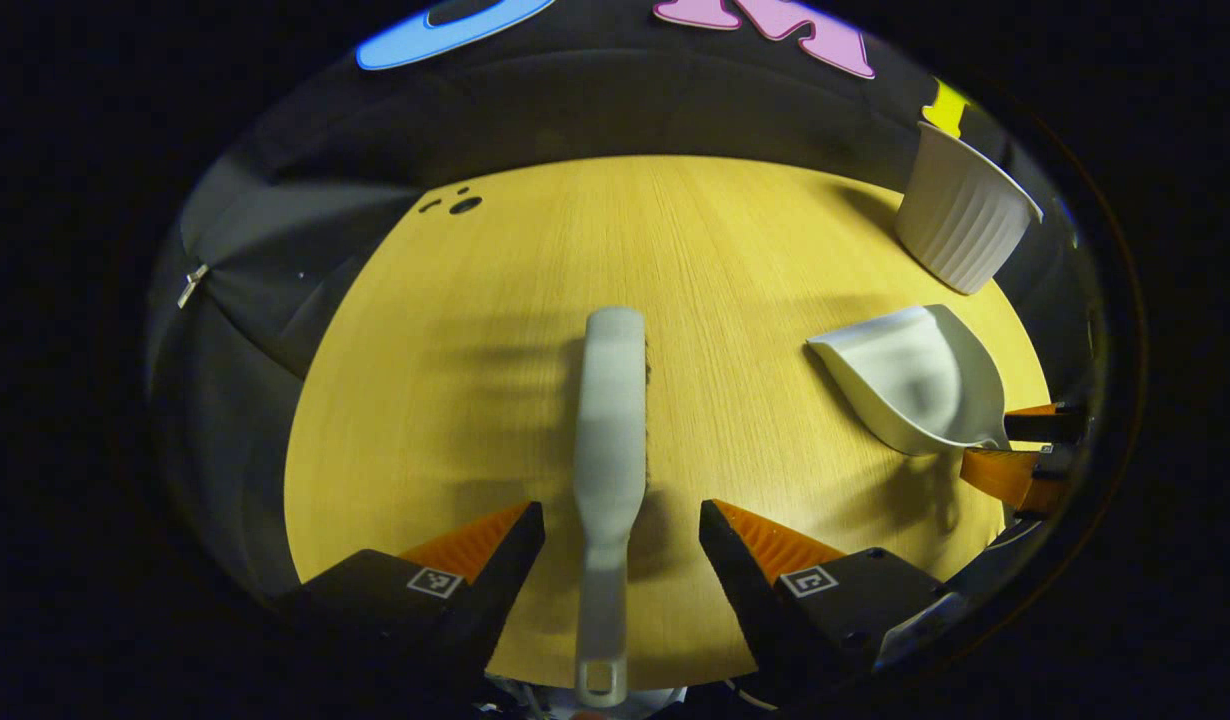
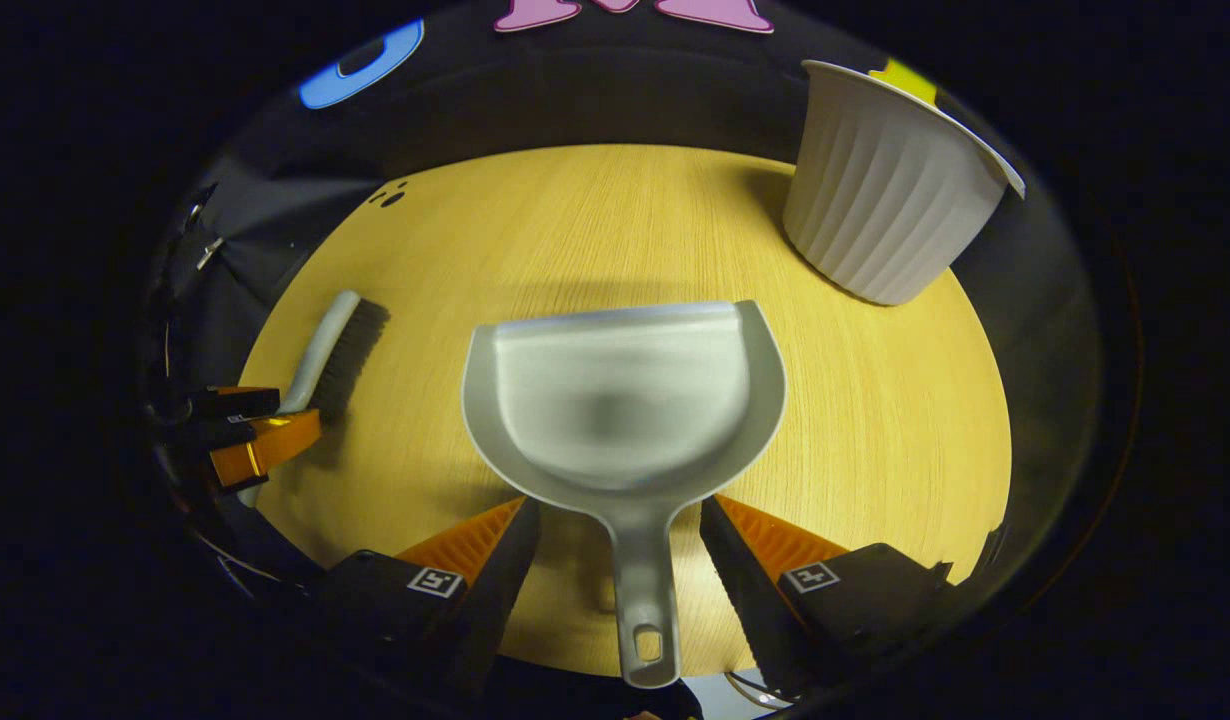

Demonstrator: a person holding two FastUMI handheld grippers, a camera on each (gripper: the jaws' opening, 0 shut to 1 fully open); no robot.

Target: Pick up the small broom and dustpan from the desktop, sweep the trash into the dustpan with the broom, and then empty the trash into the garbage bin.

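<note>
Wood-grain desktop under both views, dark cloth wall behind. We see the left gripper spread wide, fingers either side of the small broom handle with clear gaps, nothing clamped. Broom lies flat, handle toward the camera, bristles on its right side. From the right gripper view we see the right gripper also wide open, straddling the dustpan handle without touching it; pan flat on the desk, mouth facing away. Ribbed white garbage bin stands upright at the far right edge, beyond the dustpan. We cannot make out any trash; small dark spots sit at the far left edge.
</note>
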